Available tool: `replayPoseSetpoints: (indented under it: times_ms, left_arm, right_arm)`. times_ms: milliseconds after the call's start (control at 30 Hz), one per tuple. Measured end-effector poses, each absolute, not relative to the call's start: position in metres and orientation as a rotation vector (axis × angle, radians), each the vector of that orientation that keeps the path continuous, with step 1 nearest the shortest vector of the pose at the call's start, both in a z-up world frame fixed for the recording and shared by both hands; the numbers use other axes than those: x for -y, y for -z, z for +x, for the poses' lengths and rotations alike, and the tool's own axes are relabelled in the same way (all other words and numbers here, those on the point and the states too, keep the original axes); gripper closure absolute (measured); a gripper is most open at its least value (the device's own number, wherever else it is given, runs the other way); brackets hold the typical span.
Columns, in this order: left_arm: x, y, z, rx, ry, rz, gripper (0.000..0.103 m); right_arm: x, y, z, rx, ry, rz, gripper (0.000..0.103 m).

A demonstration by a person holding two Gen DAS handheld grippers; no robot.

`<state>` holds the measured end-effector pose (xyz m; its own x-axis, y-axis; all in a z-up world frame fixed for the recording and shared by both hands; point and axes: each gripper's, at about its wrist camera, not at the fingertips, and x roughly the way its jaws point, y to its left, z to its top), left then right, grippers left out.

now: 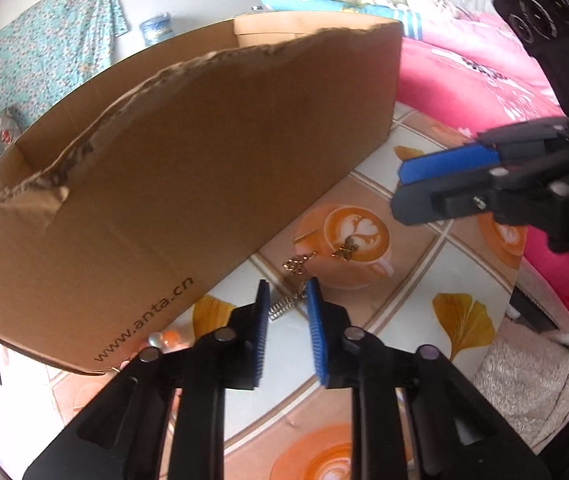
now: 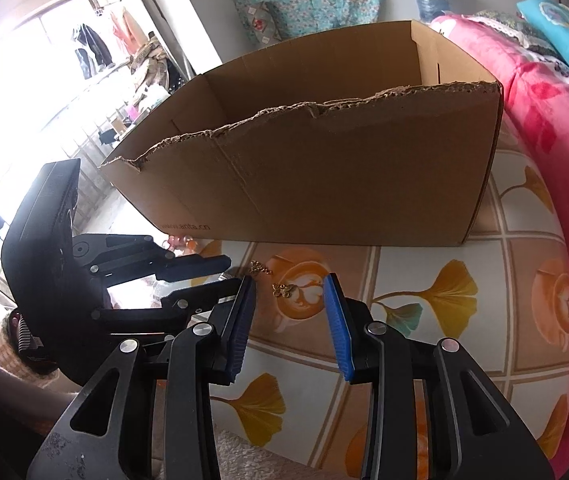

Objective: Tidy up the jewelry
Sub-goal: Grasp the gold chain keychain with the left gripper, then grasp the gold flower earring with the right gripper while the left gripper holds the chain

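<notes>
A brown cardboard box (image 1: 188,168) with a torn rim stands on the patterned tablecloth; it also shows in the right wrist view (image 2: 344,184). In front of it lie a gold butterfly charm (image 1: 346,249), a gold chain piece (image 1: 296,265) and a silver piece (image 1: 284,307). My left gripper (image 1: 287,300) is open, its tips on either side of the silver piece. My right gripper (image 2: 289,288) is open just above the butterfly charm (image 2: 283,290). The right gripper (image 1: 402,190) shows from the side in the left wrist view, and the left gripper (image 2: 224,272) shows in the right wrist view.
Small orange and clear beads (image 1: 164,338) lie at the box's near corner. A pink blanket (image 2: 556,92) lies on the right. A fluffy beige cloth (image 1: 524,384) hangs past the table edge. Floral fabric (image 1: 44,56) hangs on the far wall.
</notes>
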<state>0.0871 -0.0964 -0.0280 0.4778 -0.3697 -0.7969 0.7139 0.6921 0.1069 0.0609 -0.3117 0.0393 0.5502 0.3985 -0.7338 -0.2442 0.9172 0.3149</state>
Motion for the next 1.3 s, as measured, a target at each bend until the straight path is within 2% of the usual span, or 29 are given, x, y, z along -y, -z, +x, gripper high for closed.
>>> replayPoseSetpoints:
  times_ms: [133,267,833,1167,1300]
  left_arm:
    - [0.099,0.027,0.082,-0.84,0.69,0.486,0.092]
    - [0.098,0.025,0.078,-0.837,0.682,0.466,0.101]
    - [0.065,0.007,0.068,-0.834,0.651,0.213,0.103]
    - [0.059,0.013,0.07,-0.849,0.632,0.167,0.102]
    - [0.056,0.015,0.071,-0.854,0.636,0.164,0.102]
  right_arm:
    - [0.315,-0.038,0.062,-0.915,-0.375,0.195,0.068]
    - [0.316,-0.037,0.063,-0.92,-0.371,0.192,0.068]
    - [0.303,-0.034,0.065,-0.924,-0.399,0.157,0.068]
    - [0.272,-0.022,0.073,-0.936,-0.376,-0.027,0.069]
    - [0.262,-0.015,0.077,-0.942,-0.372,-0.097,0.072]
